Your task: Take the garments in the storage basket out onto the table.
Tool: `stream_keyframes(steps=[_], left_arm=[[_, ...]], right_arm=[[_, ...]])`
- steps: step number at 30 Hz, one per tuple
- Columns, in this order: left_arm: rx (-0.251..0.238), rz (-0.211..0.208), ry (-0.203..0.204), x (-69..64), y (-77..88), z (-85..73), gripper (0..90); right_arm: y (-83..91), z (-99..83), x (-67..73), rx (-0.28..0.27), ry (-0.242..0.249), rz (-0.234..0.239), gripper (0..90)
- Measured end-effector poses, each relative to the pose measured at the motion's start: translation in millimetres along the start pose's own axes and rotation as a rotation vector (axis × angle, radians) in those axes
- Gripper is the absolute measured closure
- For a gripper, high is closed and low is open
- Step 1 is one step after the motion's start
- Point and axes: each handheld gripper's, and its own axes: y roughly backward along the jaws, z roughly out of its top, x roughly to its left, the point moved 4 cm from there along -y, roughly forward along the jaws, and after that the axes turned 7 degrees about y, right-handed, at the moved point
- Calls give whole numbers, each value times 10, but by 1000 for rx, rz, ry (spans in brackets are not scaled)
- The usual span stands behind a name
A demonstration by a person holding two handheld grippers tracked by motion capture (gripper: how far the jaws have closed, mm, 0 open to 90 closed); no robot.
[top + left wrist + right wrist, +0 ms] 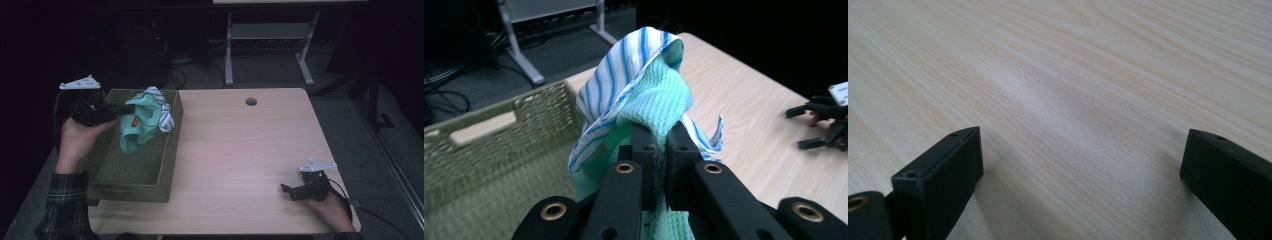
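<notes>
Presently the left tool (119, 111) is clenched on the green cloth (136, 125), its striped cloth (162, 111) merely draped, above the basket (167, 155); that loose layer could slide off. The right tool (289, 192) rests released on the tabletop (240, 150).

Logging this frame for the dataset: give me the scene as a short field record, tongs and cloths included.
left tongs: shut on green cloth, held above the basket
striped cloth: blue and white, draped over the green cloth, lifted with it
basket: green woven, at the table's left edge
right tongs: open, nothing between them, low over the table near its right front corner
</notes>
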Motion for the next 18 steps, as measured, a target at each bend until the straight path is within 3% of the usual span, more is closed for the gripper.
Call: stream_keyframes(steps=[18], left_arm=[[-19,-113,-55,-362,-71,287,853]], right_arm=[[0,0,0,0,0,0,33]])
